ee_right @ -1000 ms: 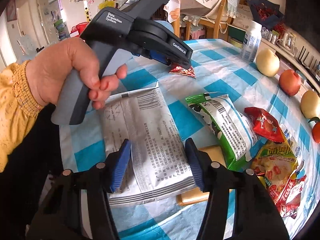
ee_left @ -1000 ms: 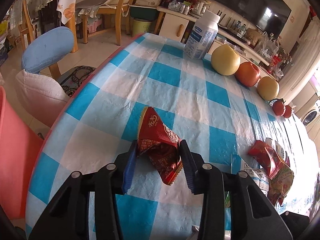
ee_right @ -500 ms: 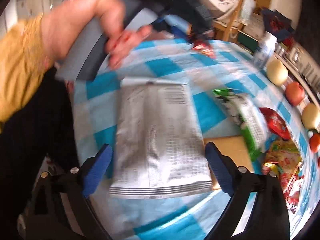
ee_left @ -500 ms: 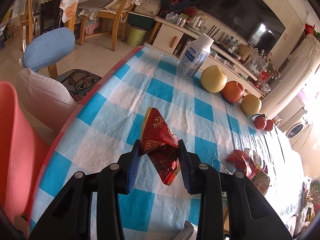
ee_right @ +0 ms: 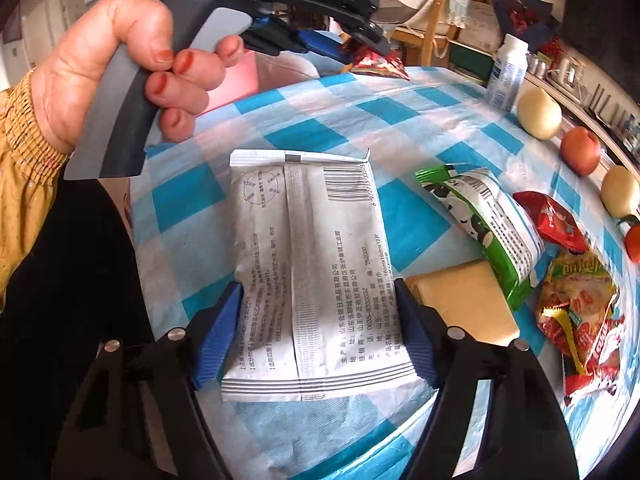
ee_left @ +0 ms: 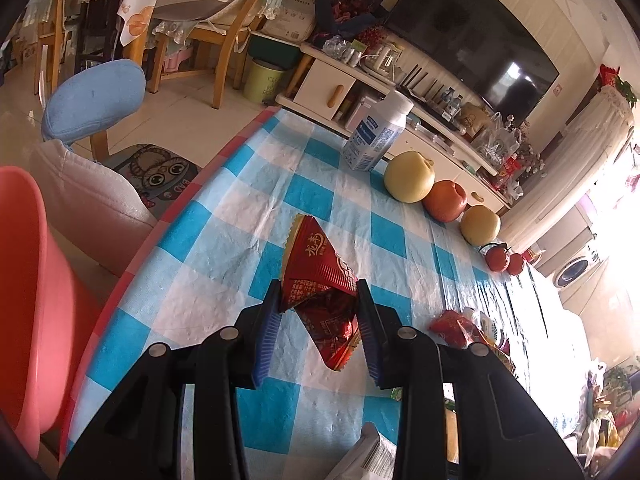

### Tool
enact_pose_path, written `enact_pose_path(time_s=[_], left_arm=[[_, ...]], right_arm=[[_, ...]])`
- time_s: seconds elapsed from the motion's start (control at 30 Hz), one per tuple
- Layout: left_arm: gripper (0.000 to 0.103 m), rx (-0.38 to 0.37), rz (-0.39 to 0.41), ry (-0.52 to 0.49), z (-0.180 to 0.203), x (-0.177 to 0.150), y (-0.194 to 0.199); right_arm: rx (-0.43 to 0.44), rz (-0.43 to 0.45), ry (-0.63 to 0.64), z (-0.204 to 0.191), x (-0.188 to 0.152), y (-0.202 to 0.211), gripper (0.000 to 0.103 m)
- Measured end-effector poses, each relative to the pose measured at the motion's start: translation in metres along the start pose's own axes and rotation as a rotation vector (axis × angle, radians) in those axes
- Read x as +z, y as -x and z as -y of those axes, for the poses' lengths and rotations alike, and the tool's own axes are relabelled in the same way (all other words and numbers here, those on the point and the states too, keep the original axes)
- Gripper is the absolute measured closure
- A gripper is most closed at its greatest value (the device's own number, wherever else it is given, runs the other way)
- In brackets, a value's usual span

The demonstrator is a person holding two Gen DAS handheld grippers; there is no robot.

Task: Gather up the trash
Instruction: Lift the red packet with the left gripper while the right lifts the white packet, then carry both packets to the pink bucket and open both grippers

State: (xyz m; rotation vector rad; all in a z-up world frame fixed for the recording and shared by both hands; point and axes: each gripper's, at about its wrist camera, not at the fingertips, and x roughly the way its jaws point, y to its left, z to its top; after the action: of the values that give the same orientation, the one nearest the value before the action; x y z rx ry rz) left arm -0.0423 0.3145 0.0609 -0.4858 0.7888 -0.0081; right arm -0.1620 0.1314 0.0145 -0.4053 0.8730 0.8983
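Note:
A crumpled red snack wrapper (ee_left: 316, 264) hangs above the blue-checked tablecloth (ee_left: 224, 240), and my left gripper (ee_left: 319, 296) is shut on it. The right wrist view shows a person's hand holding that gripper (ee_right: 372, 46) at the top, the red wrapper (ee_right: 380, 66) sticking out of its tips. A flat white printed packet (ee_right: 308, 264) lies on the cloth near the table's front edge. My right gripper (ee_right: 318, 312) straddles it with its jaws closing, the blue pads (ee_right: 220, 328) at the packet's two long edges. The packet still lies flat.
A green snack bag (ee_right: 488, 220), a yellow block (ee_right: 464, 304) and a heap of red wrappers (ee_right: 576, 312) lie right of the packet. A white bottle (ee_left: 378, 136) and a row of fruit (ee_left: 444, 200) stand at the far edge. A pink tub (ee_left: 28, 300) sits left of the table.
The left gripper has risen with the red wrapper, lifting it off the cloth. The right jaws spread wide over the white packet, then came in to its edges.

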Motion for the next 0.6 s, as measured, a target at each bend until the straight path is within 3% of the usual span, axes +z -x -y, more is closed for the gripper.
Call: enact_pose_path(time_s=[0.33,0.6], left_arm=[[0.065,-0.027,0.03,0.036,-0.011,0.005,0.015],[0.065,-0.034,0.08,0.061,-0.022,0.012,0.037]], right_arm=[[-0.056,0.004,-0.058,-0.008,0.004,0.002,0.041],[-0.088,0.034,-0.1,-0.013,0.022,0.012,0.043]])
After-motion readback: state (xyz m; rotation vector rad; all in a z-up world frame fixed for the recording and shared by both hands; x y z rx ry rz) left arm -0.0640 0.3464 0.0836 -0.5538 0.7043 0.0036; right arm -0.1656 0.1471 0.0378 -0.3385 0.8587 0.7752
